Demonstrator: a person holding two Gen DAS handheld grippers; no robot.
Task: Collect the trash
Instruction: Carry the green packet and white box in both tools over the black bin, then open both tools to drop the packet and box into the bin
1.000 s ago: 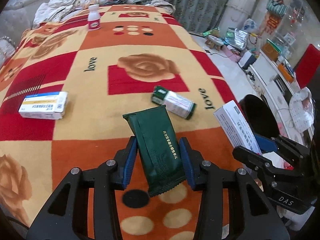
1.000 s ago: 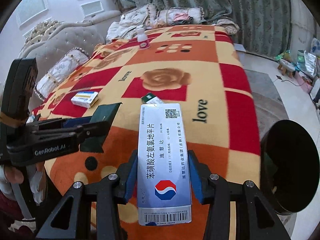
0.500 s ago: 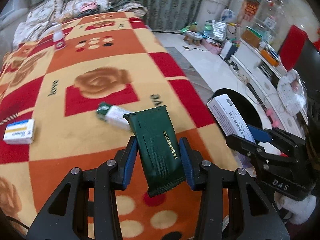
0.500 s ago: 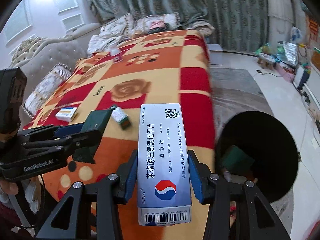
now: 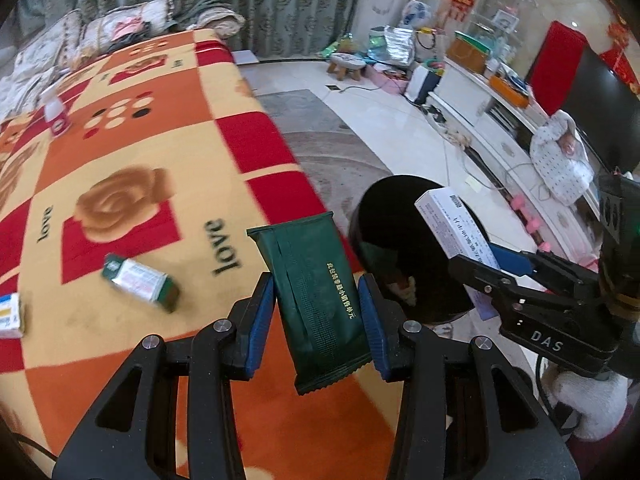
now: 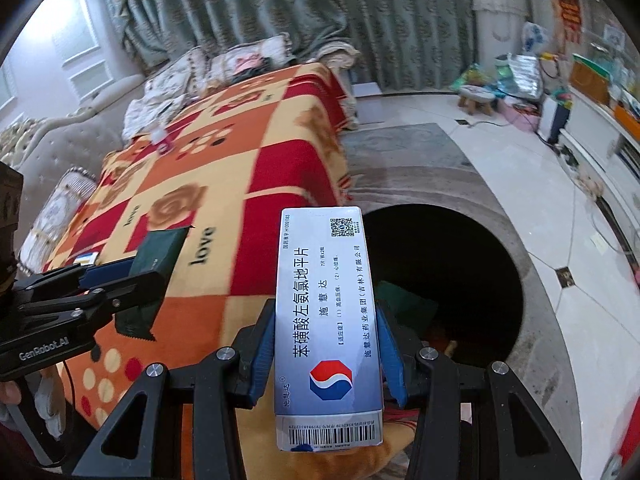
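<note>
My left gripper (image 5: pixel 320 320) is shut on a dark green foil packet (image 5: pixel 316 296) and holds it above the blanket's right edge, beside the round black trash bin (image 5: pixel 404 216). My right gripper (image 6: pixel 326 344) is shut on a white and blue medicine box (image 6: pixel 326 320) and holds it at the bin's (image 6: pixel 460 264) near rim. The bin holds some trash. The box also shows in the left wrist view (image 5: pixel 452 224), the packet in the right wrist view (image 6: pixel 156 264).
On the red, orange and yellow blanket (image 5: pixel 132 152) lie a green and white box (image 5: pixel 138 282), a white and blue box (image 5: pixel 10 316) at the left edge and a white bottle (image 5: pixel 56 114) far back. A TV cabinet (image 5: pixel 480 100) and floor clutter stand to the right.
Both grippers have swung right with their loads, from over the blanket to the bin on the floor. The grips have not changed.
</note>
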